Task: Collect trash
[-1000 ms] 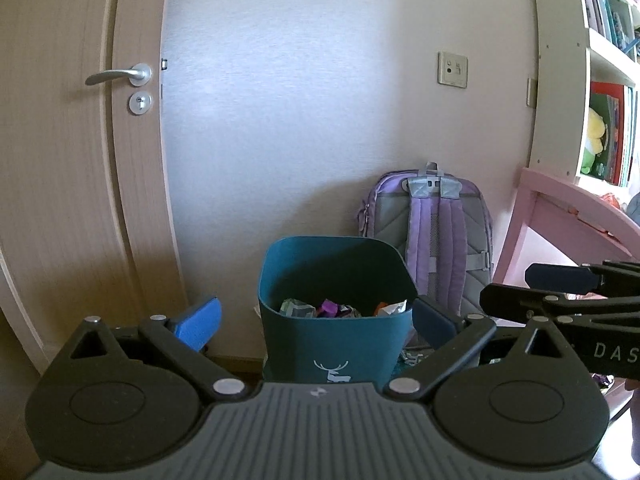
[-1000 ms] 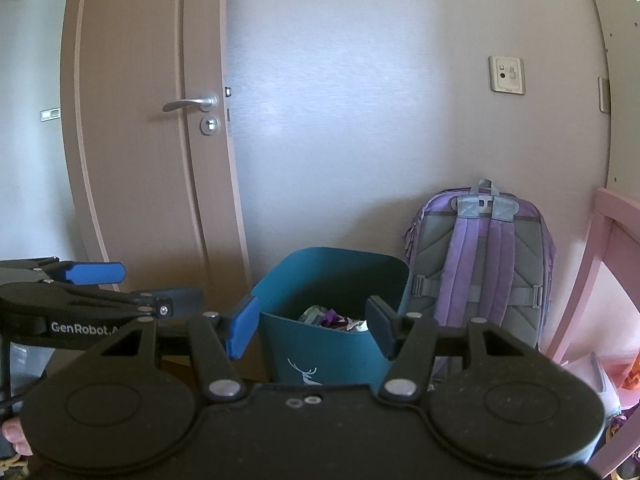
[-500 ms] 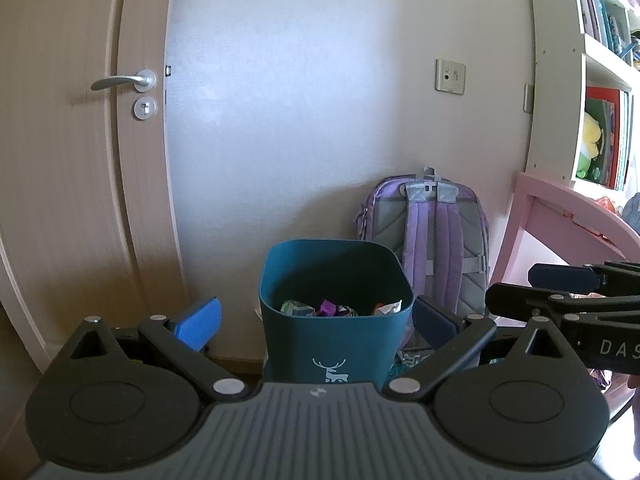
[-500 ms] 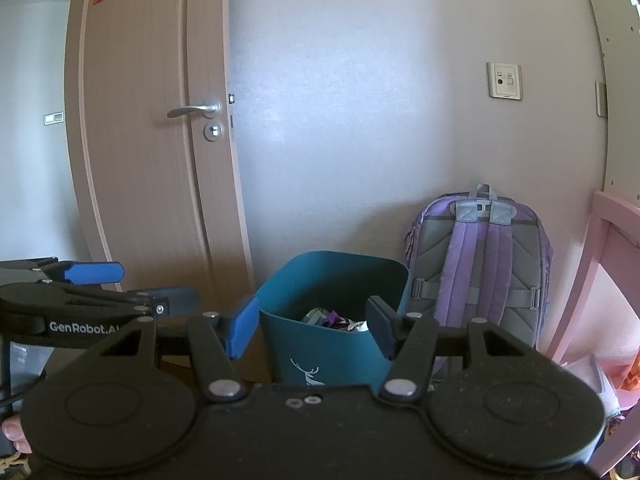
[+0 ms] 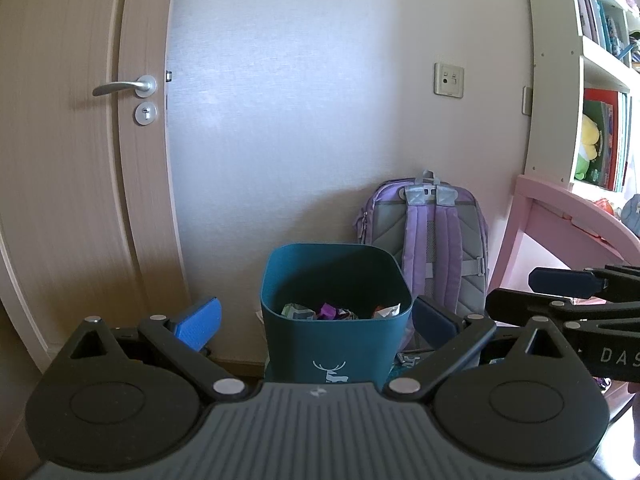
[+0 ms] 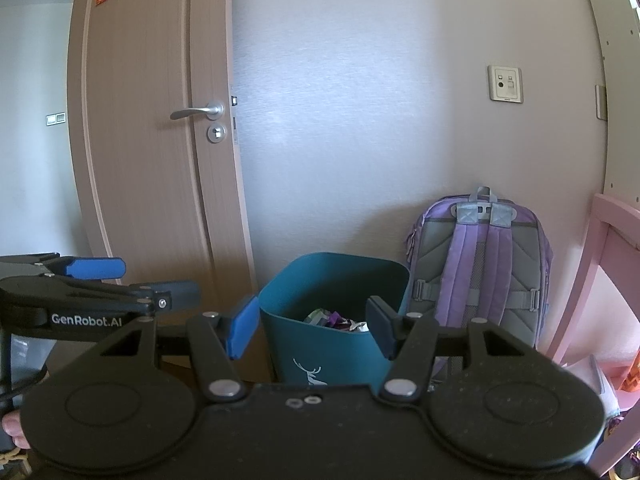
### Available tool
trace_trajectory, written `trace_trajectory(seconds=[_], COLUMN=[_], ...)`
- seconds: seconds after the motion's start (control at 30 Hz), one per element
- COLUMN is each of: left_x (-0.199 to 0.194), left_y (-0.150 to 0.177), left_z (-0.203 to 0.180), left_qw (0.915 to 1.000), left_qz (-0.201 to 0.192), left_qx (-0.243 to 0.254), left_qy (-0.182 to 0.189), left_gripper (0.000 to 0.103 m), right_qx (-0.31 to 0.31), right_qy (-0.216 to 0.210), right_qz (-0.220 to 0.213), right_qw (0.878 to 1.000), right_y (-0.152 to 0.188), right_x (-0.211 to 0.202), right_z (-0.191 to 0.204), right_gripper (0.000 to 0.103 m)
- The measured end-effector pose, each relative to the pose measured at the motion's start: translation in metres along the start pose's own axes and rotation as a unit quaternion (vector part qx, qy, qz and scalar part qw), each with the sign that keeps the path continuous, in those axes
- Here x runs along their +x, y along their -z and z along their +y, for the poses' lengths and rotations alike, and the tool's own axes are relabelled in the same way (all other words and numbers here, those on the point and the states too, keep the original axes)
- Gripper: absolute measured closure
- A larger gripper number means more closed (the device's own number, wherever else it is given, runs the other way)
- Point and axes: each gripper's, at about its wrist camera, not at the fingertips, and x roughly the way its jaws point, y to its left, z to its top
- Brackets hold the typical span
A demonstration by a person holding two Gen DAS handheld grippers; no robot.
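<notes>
A tall wood-grain door (image 5: 80, 160) with a curved metal lever handle (image 5: 124, 86) fills the far left; right of it runs a pale, faintly textured wall (image 5: 320, 120); at far right stands a white bookshelf (image 5: 600, 80) above a smooth pink desk (image 5: 560, 216). Against the wall leans a lilac fabric backpack (image 5: 436, 232) with padded straps; just left of it and nearer sits the teal plastic bin (image 5: 336, 344), a rounded square printed with a white deer; crumpled trash (image 5: 336, 311) lies inside. The left gripper (image 5: 316, 316) is released, blue pads wide apart, empty; the right gripper (image 6: 310, 322) likewise gapes empty, framing the bin.
</notes>
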Motion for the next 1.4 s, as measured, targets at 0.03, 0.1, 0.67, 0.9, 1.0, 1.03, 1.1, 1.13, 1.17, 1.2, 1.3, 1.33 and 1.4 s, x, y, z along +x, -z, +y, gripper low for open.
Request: trace_trajectory(seconds=[0.03,0.1,0.67,0.9,1.0,1.03,1.1,1.13,1.17,1.2,1.3,1.33,1.4], left_x=[-0.001,-0.002,-0.004,-0.009,-0.012,-0.013,-0.015,-0.016,-0.017,-0.018,-0.021,-0.022,-0.023], left_y=[0.0,0.0,-0.003,-0.014,-0.022,-0.024,-0.029,-0.031,-0.034,-0.036,-0.043,-0.045,-0.048], left_z=[0.0,0.0,-0.002,-0.002,-0.002,-0.002,-0.003,-0.004,-0.004,-0.005,-0.007,-0.008,-0.009], left_qw=[1.0,1.0,1.0,1.0,0.9999,0.9999,0.9999,0.9999,0.9999,0.9999,0.9998,0.9998,0.9998], left_qz=[-0.001,0.0,-0.002,-0.008,-0.012,-0.012,-0.015,-0.015,-0.016,-0.016,-0.017,-0.017,-0.019], left_qx=[-0.001,0.0,0.002,0.002,0.001,0.0,0.0,0.0,0.001,0.002,0.005,0.006,0.006], left_qy=[0.0,-0.002,0.001,0.0,0.002,0.002,0.0,-0.001,-0.001,-0.003,-0.004,-0.005,-0.007], left_gripper=[0.0,0.0,0.0,0.0,0.0,0.0,0.0,0.0,0.0,0.0,0.0,0.0,0.0], right_qx=[-0.001,0.0,0.003,0.007,0.007,0.008,0.006,0.005,0.004,0.004,0.001,0.001,0.001], right_qy=[0.0,0.0,0.0,0.001,0.003,0.002,0.002,0.003,0.003,0.003,0.003,0.003,0.003], right_qz=[0.0,0.0,-0.001,-0.007,-0.008,-0.008,-0.009,-0.01,-0.011,-0.013,-0.017,-0.018,-0.019], right_qw=[1.0,1.0,1.0,1.0,1.0,1.0,1.0,1.0,1.0,1.0,1.0,1.0,1.0], right_y=[0.0,0.0,0.0,-0.007,-0.01,-0.012,-0.015,-0.016,-0.018,-0.018,-0.02,-0.021,-0.021], right_x=[0.0,0.0,-0.002,-0.009,-0.013,-0.013,-0.015,-0.015,-0.016,-0.017,-0.019,-0.02,-0.021], right_z=[0.0,0.001,0.002,0.003,0.003,0.004,0.004,0.005,0.005,0.006,0.007,0.007,0.007], right_gripper=[0.044,0.044,0.044,0.044,0.044,0.044,0.044,0.044,0.044,0.044,0.044,0.044,0.044])
